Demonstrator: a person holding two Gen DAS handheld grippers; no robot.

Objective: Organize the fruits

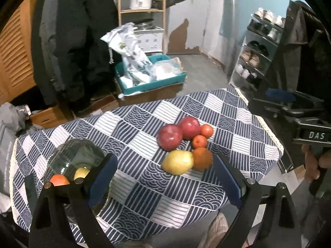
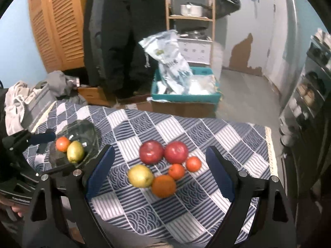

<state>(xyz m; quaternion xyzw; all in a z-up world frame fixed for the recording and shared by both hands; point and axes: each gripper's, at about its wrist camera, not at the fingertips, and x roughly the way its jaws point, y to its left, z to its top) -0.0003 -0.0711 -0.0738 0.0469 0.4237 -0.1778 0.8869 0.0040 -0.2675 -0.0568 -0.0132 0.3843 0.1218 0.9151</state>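
Six fruits lie in a tight cluster on the checked worktop point(image 2: 206, 136), well to the right of the glass bowl point(image 2: 86, 132): two red apples point(image 2: 152, 152), a yellow pear point(image 2: 140, 175), a large orange point(image 2: 163, 186) and two small tangerines point(image 2: 176, 171), several touching. A tangerine and a second pear already sit in the bowl. All look firm, smooth and round, likely to roll or slip, so I would take each across its widest middle, outermost first; the pear probably bruises easiest. The bowl looks fragile, so fruit should be lowered in. The right tongs point(image 2: 160, 177) hang over the cluster, tilted down, jaws wide and empty. The left tongs point(image 1: 163, 177), just right of the bowl, are likewise spread and hold nothing.
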